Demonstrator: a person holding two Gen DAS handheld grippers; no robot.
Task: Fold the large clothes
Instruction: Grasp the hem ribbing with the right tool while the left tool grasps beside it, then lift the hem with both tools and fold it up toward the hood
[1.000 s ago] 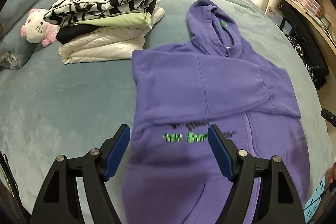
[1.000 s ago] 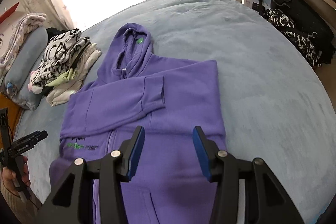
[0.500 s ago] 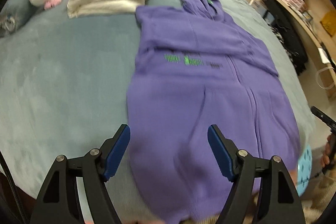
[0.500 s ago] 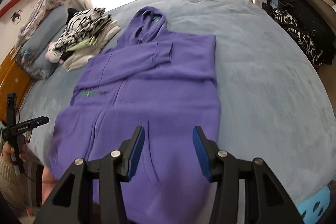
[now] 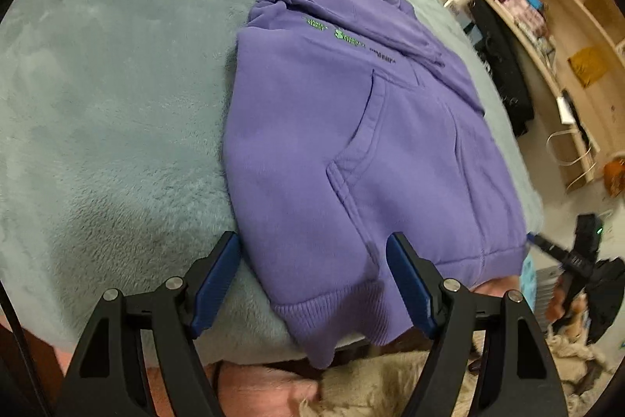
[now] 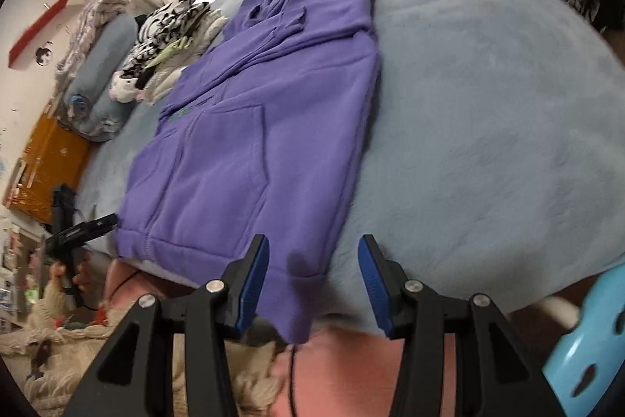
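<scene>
A purple hoodie (image 5: 351,143) lies face up on the grey-blue bed (image 5: 97,104), sleeves folded across the chest, hood at the far end. Its ribbed hem hangs a little over the near bed edge. My left gripper (image 5: 312,280) is open, its blue pads either side of the hem's left corner. In the right wrist view the hoodie (image 6: 265,127) stretches away to the left, and my right gripper (image 6: 312,284) is open around the hem's right corner. Neither gripper holds cloth.
A stack of folded clothes (image 6: 172,26) and a pillow (image 6: 101,73) sit at the far left of the bed. Wooden shelves (image 5: 566,45) stand to the right. A light blue stool (image 6: 586,339) is by the bed's near edge.
Both grippers have pulled back from over the hoodie's chest to the near bed edge and dropped low, now flanking the hem corners. Both stayed open.
</scene>
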